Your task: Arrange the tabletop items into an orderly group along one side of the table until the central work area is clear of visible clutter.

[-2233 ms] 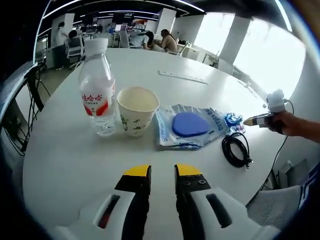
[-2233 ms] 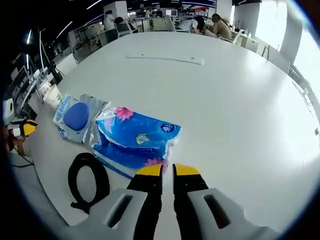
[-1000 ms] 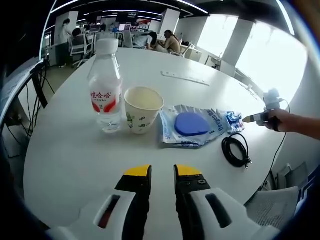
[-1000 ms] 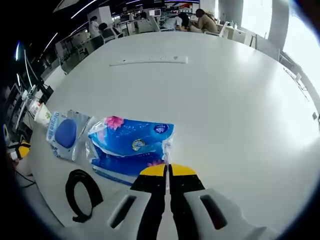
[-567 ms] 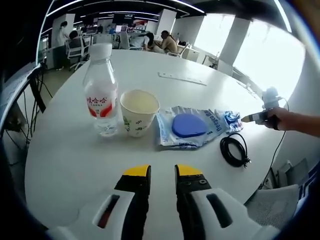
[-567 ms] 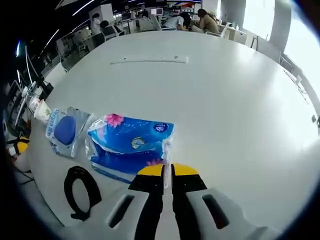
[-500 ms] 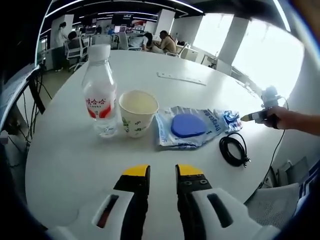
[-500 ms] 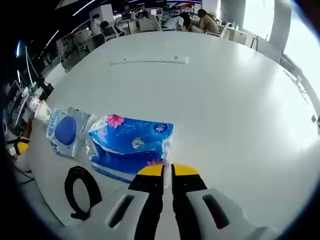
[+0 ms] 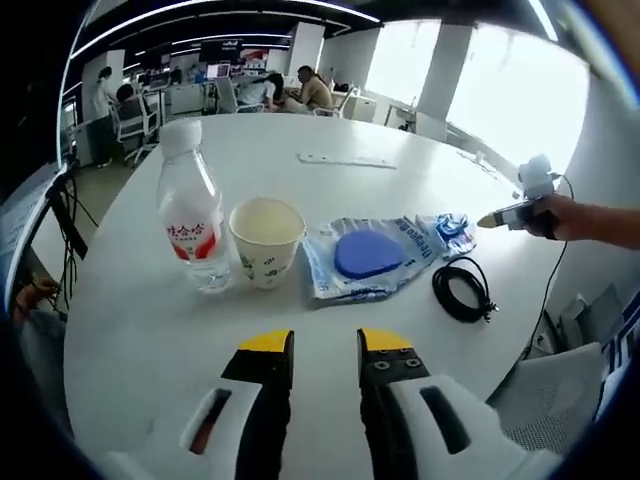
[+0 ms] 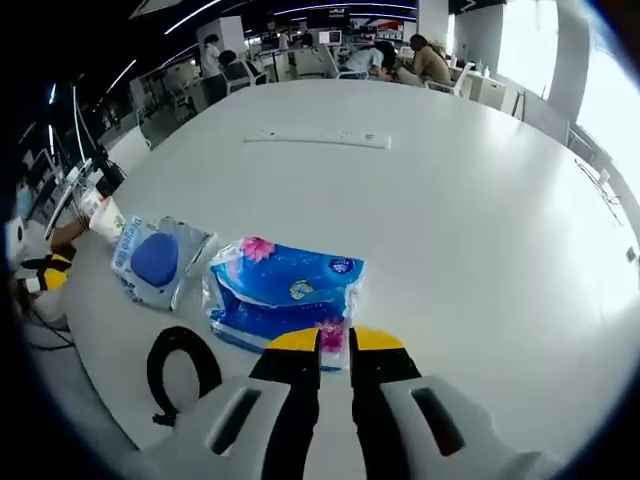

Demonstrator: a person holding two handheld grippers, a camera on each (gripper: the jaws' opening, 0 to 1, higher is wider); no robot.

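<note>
Open-plan office, white round desk [image 9: 140,330]. Your left tool [image 9: 325,345] hangs slightly spread; at its 12 o'clock stand a water bottle [image 9: 192,225], paper cup [image 9: 266,240], blue pouch [image 9: 372,256] and cable coil [image 9: 459,292]. Your right tool [image 10: 334,339] nearly closes at the tissue pack [image 10: 283,290] edge; grip unclear.

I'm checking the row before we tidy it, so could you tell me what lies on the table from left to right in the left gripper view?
Bottle → paper cup → plastic bag with the blue pad → black cable coil.
</note>
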